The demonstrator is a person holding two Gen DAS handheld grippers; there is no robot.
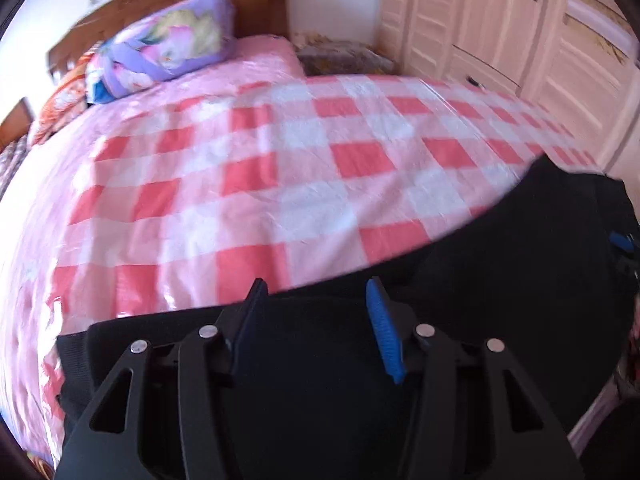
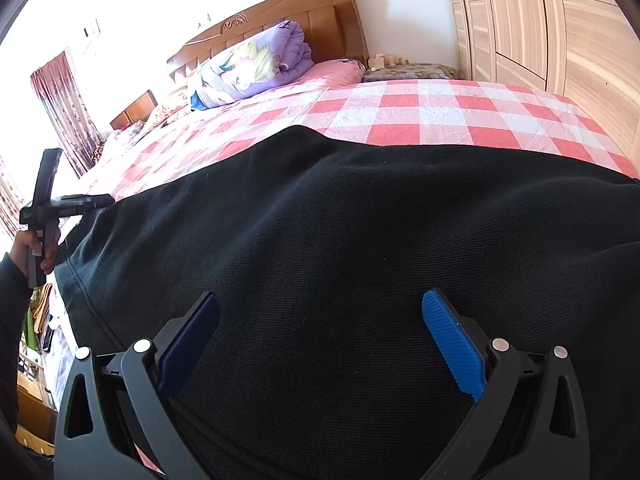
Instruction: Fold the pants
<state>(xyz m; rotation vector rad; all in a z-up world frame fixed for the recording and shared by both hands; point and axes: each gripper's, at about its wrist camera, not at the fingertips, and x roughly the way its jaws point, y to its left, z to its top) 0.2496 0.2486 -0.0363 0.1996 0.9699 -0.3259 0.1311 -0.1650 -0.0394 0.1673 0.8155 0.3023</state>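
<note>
Left wrist view shows the left gripper (image 1: 316,300) with its fingers apart over the near edge of the black pants (image 1: 500,248), nothing pinched between them; the picture is blurred. In the right wrist view the right gripper (image 2: 320,344) hangs above the middle of the cloth, its fingers spread wide and not pressing on it. The pants lie flat across the near side of the bed, on a pink and red checked sheet (image 2: 420,112). To fold well, I judge each gripper should pinch one layer's edge cleanly at matching corners and lift together. Beyond lie a purple quilt (image 2: 256,68), a wooden headboard (image 2: 320,12) and a pale wardrobe (image 2: 560,32).
</note>
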